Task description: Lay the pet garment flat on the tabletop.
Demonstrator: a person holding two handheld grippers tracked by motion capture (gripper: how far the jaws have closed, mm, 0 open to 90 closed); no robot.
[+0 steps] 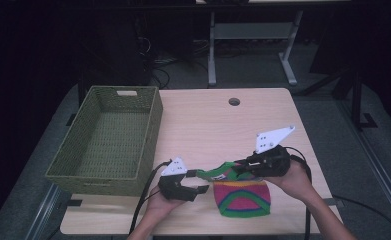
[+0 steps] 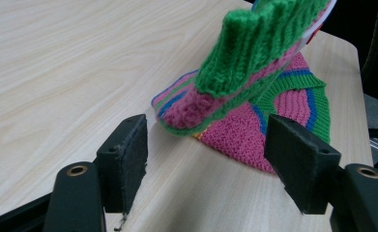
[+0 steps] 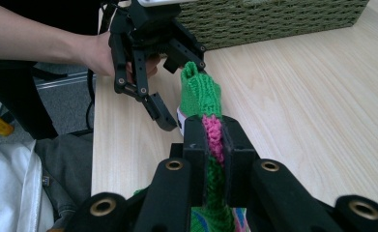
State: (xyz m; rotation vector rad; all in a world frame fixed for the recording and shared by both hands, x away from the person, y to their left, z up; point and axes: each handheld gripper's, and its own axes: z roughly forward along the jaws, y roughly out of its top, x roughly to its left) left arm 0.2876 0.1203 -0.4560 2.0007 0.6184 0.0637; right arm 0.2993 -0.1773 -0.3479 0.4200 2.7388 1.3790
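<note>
The knitted striped piece (image 1: pixel 240 195) is lying at the table's (image 1: pixel 208 125) near edge, its green cuff lifted. My right gripper (image 3: pixel 214 140) is pinching that cuff; my left gripper (image 2: pixel 206 150) is gaping beside it. I judge I'm handing over, basket (image 1: pixel 108 142) likely next.

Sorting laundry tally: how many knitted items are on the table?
1: a striped knit piece at the table's near edge, its green end lifted by the right gripper. The basket looks empty.

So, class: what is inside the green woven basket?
The basket shows its woven floor and nothing lying on it. Its near wall hides the floor strip just behind it.
</note>
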